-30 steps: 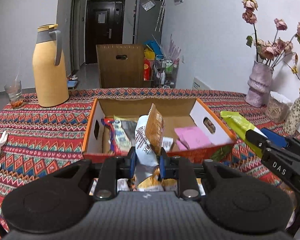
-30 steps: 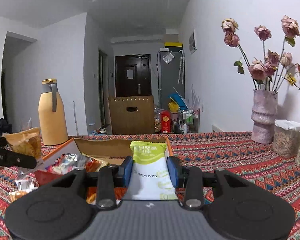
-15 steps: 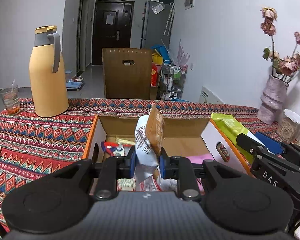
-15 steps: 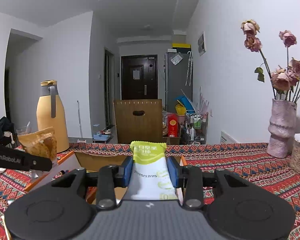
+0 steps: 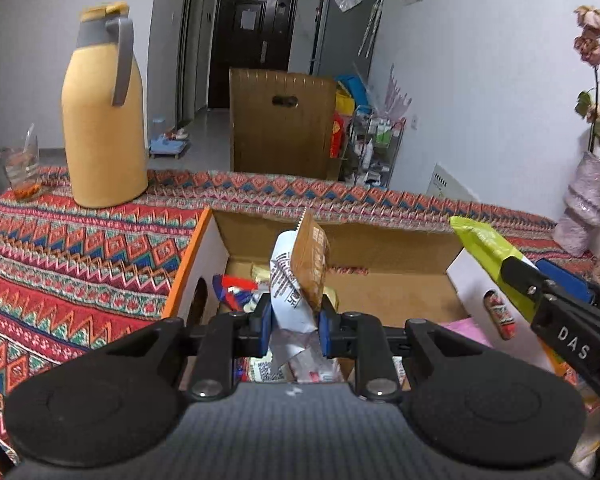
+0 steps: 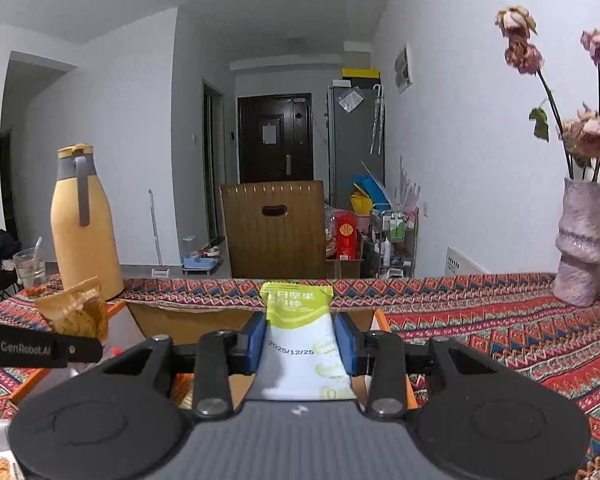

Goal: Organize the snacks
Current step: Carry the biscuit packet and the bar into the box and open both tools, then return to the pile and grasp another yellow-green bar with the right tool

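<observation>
Both grippers now farther forward over cardboard box. Left gripper clamps brown-white snack packet; right gripper clamps green-white snack bar, both above box interior.

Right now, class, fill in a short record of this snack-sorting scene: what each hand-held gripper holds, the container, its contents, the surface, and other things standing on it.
left hand-held gripper: shut on a brown and white snack packet, above the box
right hand-held gripper: shut on a green and white snack bar
container: open cardboard box, orange rim
contents: a few wrapped snacks at its left end
surface: patterned red tablecloth
also standing there: yellow thermos jug, drinking glass, pink vase with dried roses
</observation>
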A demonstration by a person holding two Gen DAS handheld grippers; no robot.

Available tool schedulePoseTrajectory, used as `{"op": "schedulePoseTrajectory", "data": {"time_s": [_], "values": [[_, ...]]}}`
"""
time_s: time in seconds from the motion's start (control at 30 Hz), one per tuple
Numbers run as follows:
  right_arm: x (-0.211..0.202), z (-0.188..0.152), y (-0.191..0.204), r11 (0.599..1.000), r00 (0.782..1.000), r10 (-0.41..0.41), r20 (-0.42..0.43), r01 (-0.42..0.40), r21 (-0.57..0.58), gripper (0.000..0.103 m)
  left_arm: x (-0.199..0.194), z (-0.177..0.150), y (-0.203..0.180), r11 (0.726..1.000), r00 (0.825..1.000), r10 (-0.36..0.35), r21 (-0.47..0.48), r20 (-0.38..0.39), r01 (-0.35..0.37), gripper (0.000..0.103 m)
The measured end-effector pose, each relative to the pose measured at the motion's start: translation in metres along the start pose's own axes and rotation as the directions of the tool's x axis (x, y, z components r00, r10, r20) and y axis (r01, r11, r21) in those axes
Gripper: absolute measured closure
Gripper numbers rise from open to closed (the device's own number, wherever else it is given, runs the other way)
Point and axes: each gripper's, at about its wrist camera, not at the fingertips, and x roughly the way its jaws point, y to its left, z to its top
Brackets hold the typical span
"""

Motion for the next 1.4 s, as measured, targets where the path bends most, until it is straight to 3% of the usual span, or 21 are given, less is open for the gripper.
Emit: {"op": "schedulePoseTrajectory", "data": {"time_s": [0.37, 0.47, 0.5, 0.53, 0.57, 0.6, 0.67, 0.73, 0.8, 1.07, 1.4], "values": [[0.017, -0.015, -0.003, 1.000, 0.998, 0.010, -0.061, -0.009, 0.017, 0.066, 0.011, -0.009, -0.002, 1.000, 1.000, 0.001, 0.018, -0.024, -0.001, 0.080], [0.017, -0.016, -0.003, 1.000, 0.998, 0.012, -0.068, -0.011, 0.017, 0.066, 0.010, -0.009, -0.001, 1.000, 1.000, 0.001, 0.019, -0.020, -0.001, 0.076], [0.017, -0.015, -0.003, 1.000, 0.998, 0.013, -0.069, -0.011, 0.020, 0.066, 0.010, -0.008, -0.001, 1.000, 1.000, -0.001, 0.016, -0.019, 0.002, 0.067], [0.016, -0.015, -0.004, 1.000, 0.998, 0.012, -0.069, -0.011, 0.023, 0.066, 0.008, -0.008, 0.000, 1.000, 1.000, -0.001, 0.010, -0.016, 0.002, 0.051], [0.015, -0.015, -0.005, 1.000, 0.998, 0.012, -0.069, -0.010, 0.027, 0.061, 0.007, -0.008, 0.001, 1.000, 1.000, 0.004, 0.006, -0.009, -0.004, 0.043], [0.014, -0.016, -0.006, 0.999, 0.997, 0.012, -0.070, -0.010, 0.033, 0.056, 0.006, -0.008, 0.002, 1.000, 1.000, 0.012, 0.003, -0.001, -0.012, 0.026], [0.014, -0.016, -0.008, 0.999, 0.997, 0.009, -0.071, -0.006, 0.044, 0.023, 0.001, -0.008, 0.003, 1.000, 0.999, 0.019, 0.000, 0.026, -0.019, 0.013], [0.012, -0.016, -0.010, 0.999, 0.998, 0.008, -0.069, -0.004, 0.051, 0.007, -0.003, -0.007, 0.003, 1.000, 0.999, 0.023, -0.002, 0.041, -0.023, 0.000], [0.012, -0.016, -0.012, 0.998, 0.998, 0.009, -0.069, -0.005, 0.065, 0.000, -0.006, -0.007, 0.002, 0.999, 0.998, 0.039, -0.003, 0.052, -0.039, 0.000], [0.005, -0.015, -0.018, 0.996, 0.997, -0.010, -0.074, 0.016, 0.089, 0.000, -0.016, -0.003, -0.001, 0.999, 0.997, 0.050, 0.006, 0.065, -0.050, 0.000], [-0.031, -0.001, -0.009, 0.999, 1.000, -0.014, -0.027, 0.015, 0.040, 0.000, -0.049, 0.000, -0.007, 0.998, 0.994, 0.059, 0.023, 0.096, -0.062, 0.000]]}}
